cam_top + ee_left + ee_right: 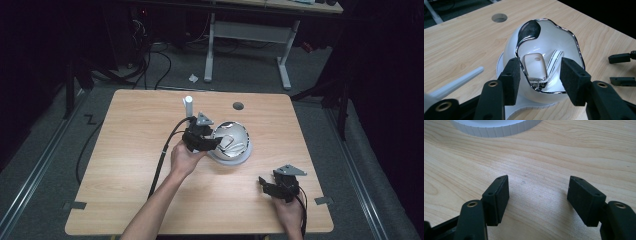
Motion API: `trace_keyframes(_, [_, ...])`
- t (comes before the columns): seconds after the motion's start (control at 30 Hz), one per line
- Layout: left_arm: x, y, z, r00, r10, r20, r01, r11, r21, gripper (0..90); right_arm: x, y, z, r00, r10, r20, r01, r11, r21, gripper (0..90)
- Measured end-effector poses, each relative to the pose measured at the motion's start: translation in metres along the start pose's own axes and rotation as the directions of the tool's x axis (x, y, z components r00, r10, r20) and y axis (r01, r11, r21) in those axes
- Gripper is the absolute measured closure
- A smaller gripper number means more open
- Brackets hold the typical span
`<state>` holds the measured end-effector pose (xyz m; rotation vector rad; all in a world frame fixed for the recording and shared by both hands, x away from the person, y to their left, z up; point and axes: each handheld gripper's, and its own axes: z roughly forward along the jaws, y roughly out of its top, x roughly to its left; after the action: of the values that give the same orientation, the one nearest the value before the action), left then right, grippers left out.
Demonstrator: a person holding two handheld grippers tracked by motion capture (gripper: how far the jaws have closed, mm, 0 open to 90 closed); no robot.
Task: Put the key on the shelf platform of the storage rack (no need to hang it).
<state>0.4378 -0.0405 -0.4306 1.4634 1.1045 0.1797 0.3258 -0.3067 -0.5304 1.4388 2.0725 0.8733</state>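
A glossy white bowl (pixel 231 140) with a wavy silver rim sits tilted on a round white base (pixel 235 159) at the table's middle. Inside the bowl (pixel 544 50) lie a small white flat piece with a hole (pixel 535 66) and a striped strap (pixel 554 62). My left gripper (pixel 212 142) is at the bowl's near rim, open; its pads (pixel 512 80) stand either side of the white piece without touching it. My right gripper (pixel 262 182) rests at the front right, open over bare wood (pixel 539 187).
A white tube (pixel 188 105) stands on the table behind the left gripper; it lies at the left in the left gripper view (pixel 461 80). A round cable hole (pixel 238 106) is near the far edge. The base's ribbed edge (pixel 496 126) lies ahead of the right gripper.
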Motion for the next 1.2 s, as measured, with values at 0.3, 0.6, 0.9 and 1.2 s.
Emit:
trace_keyframes(0.3, [0.002, 0.004, -0.010, 1.0000, -0.001, -0.003, 0.001, 1.0000, -0.008, 47.4, 0.000, 0.000, 0.000, 1.0000, 0.001, 0.000, -0.001, 1.0000, 0.000, 34.3])
trace_keyframes(0.6, [0.004, 0.005, -0.019, 1.0000, 0.002, -0.002, -0.002, 0.9997, -0.025, 46.5, 0.000, 0.000, 0.000, 1.0000, 0.001, 0.000, -0.001, 1.0000, 0.000, 34.3])
trace_keyframes(0.9, [0.011, 0.007, -0.031, 0.9998, -0.017, -0.009, 0.017, 0.9987, -0.049, 46.5, 0.000, 0.000, 0.000, 1.0000, 0.002, 0.000, -0.002, 1.0000, 0.000, 34.3])
trace_keyframes(1.2, [0.013, 0.012, -0.044, 0.9999, -0.010, -0.010, 0.010, 0.9978, -0.066, 46.5, 0.000, 0.000, 0.000, 1.0000, 0.001, -0.001, -0.001, 1.0000, 0.000, 34.3])
